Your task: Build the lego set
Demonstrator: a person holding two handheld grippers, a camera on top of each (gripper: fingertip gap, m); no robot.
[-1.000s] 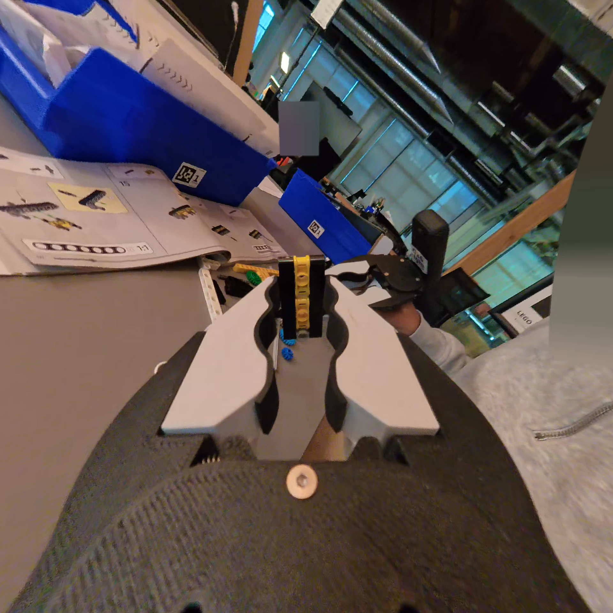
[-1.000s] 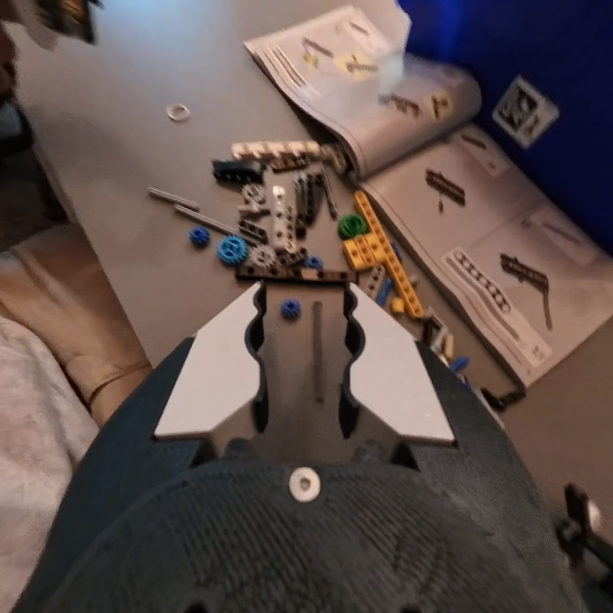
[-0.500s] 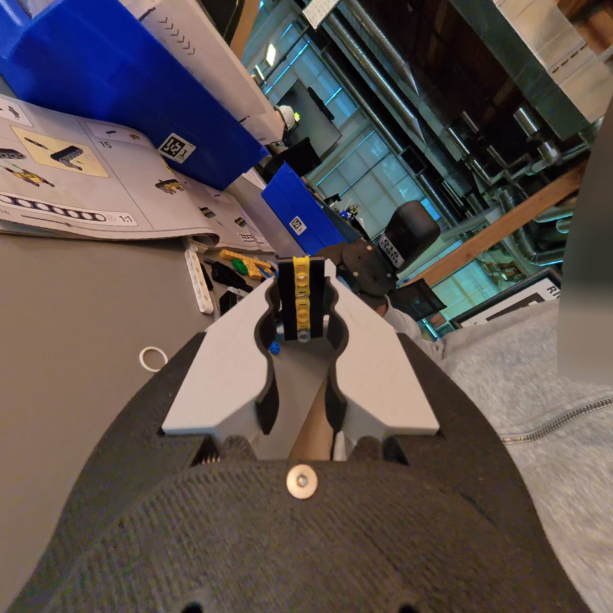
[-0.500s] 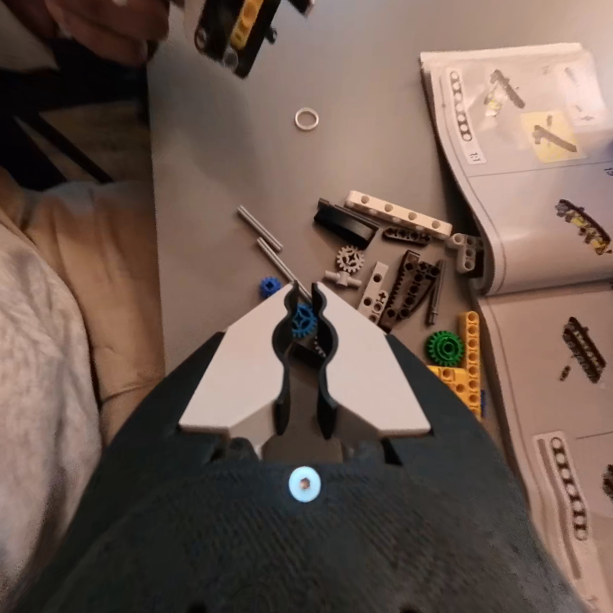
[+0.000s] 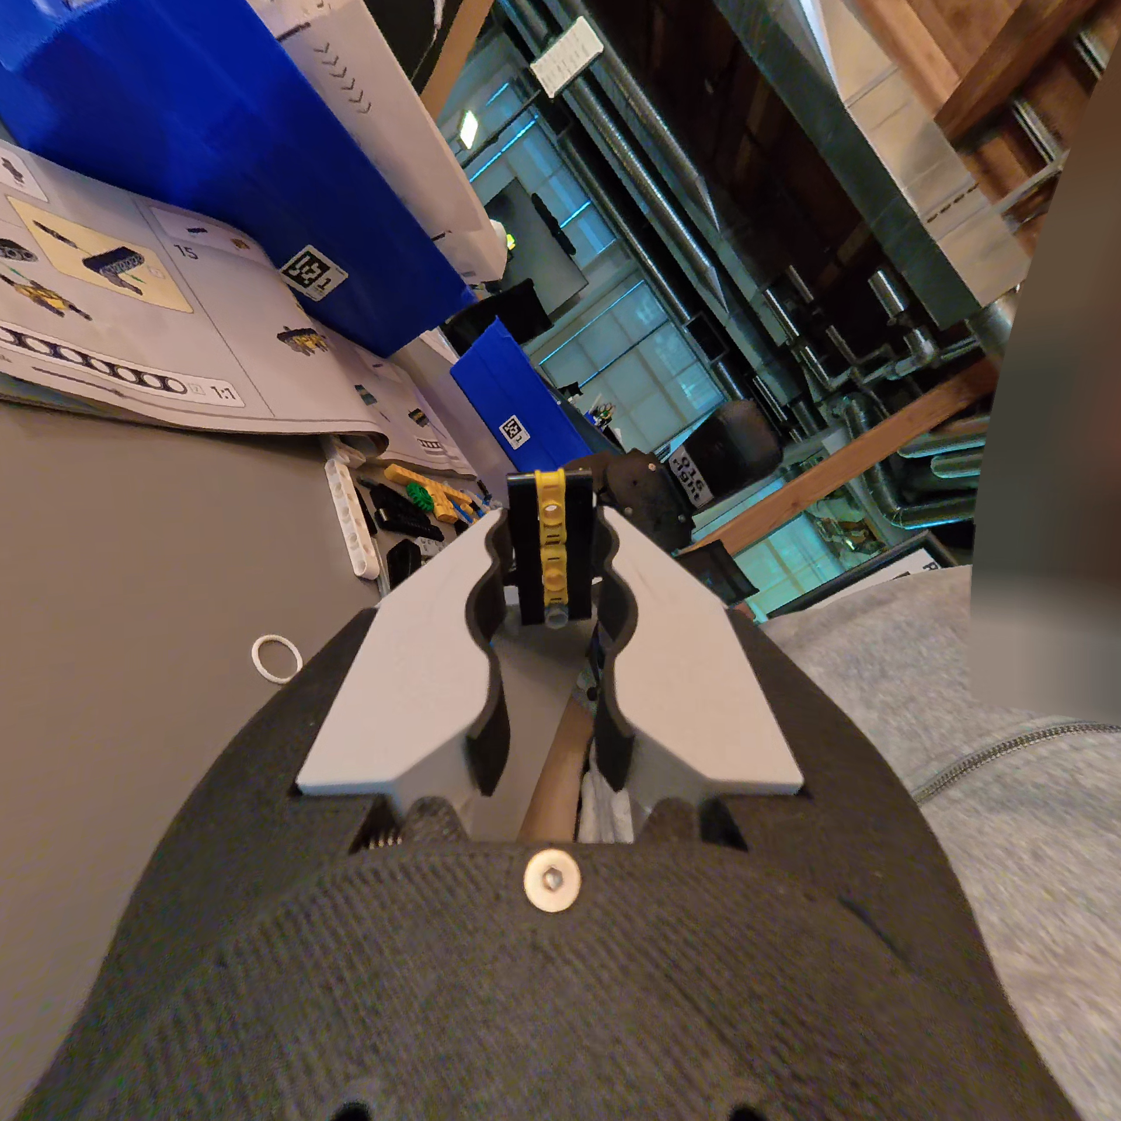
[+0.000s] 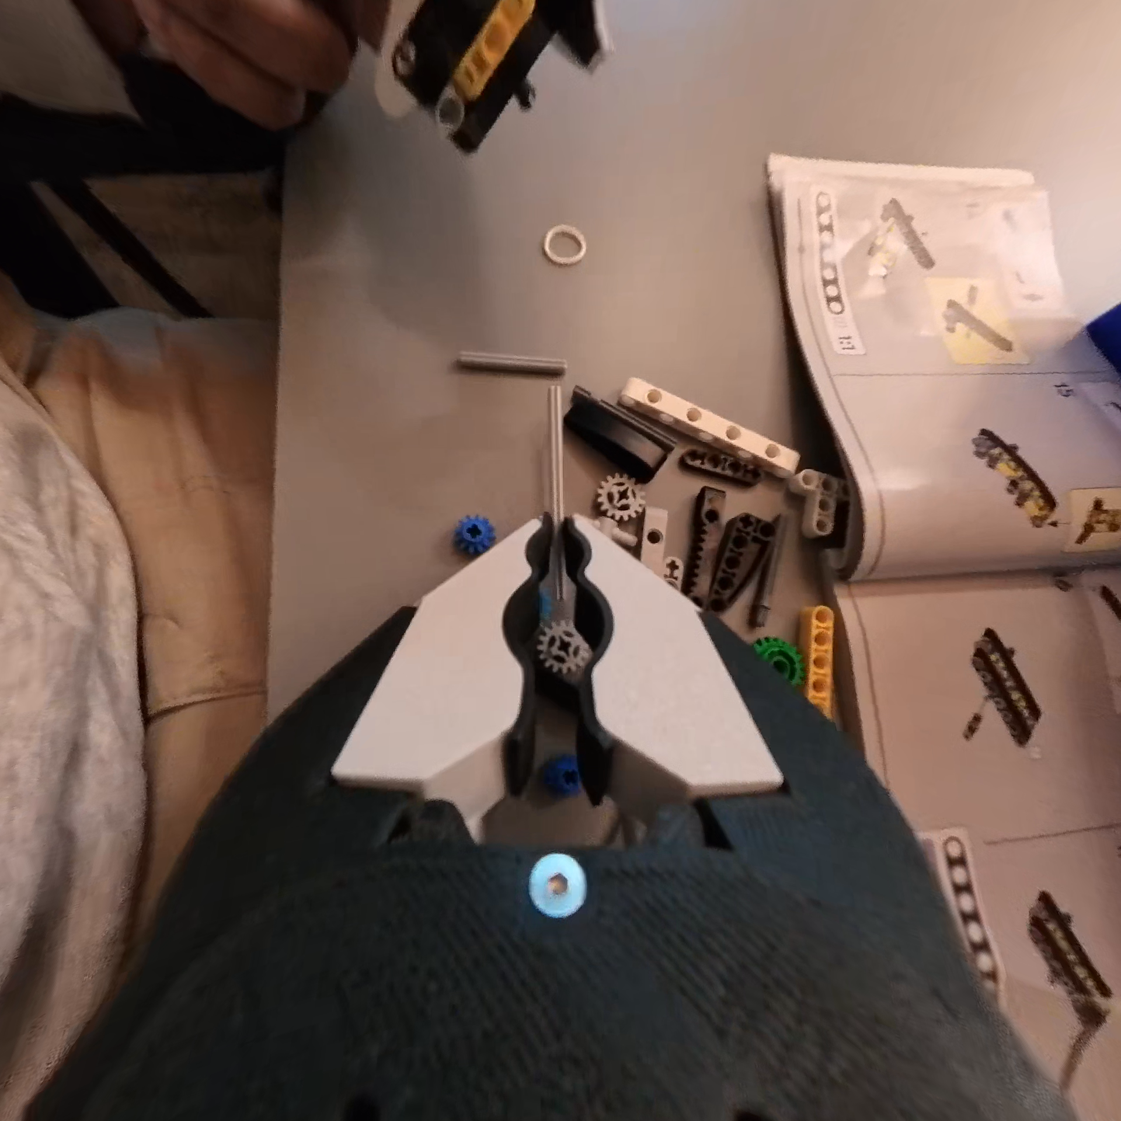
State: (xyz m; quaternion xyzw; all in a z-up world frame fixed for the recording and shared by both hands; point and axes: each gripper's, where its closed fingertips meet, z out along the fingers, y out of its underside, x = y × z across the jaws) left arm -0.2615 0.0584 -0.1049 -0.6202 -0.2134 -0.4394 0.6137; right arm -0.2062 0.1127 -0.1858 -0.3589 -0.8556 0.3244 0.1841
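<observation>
My left gripper [image 5: 551,523] is shut on a black-and-yellow lego assembly [image 5: 551,546] and holds it upright above the grey table [image 5: 121,576]. In the right wrist view the assembly [image 6: 479,54] shows at the top, raised off the table, next to a hand [image 6: 242,54]. My right gripper [image 6: 555,523] is shut on a thin grey axle [image 6: 554,455] that sticks out forward past the fingertips. A second grey axle [image 6: 512,363] lies crosswise on the table just beyond it. The right gripper also shows behind the assembly in the left wrist view [image 5: 643,491].
Loose pieces lie right of the right gripper: white beam [image 6: 710,424], black curved part [image 6: 612,434], grey gear [image 6: 617,496], black beams [image 6: 734,546], green gear [image 6: 779,661], yellow beam [image 6: 819,655]. A blue gear [image 6: 474,534] lies left. White ring [image 6: 565,244], open booklet [image 6: 970,424], blue bins [image 5: 212,151]. The left gripper's tips are roughly 12 centimetres from the right gripper's.
My right gripper went from open over the pile to shut on the grey axle, turning as it moved. My left gripper tilted a little, still holding the assembly.
</observation>
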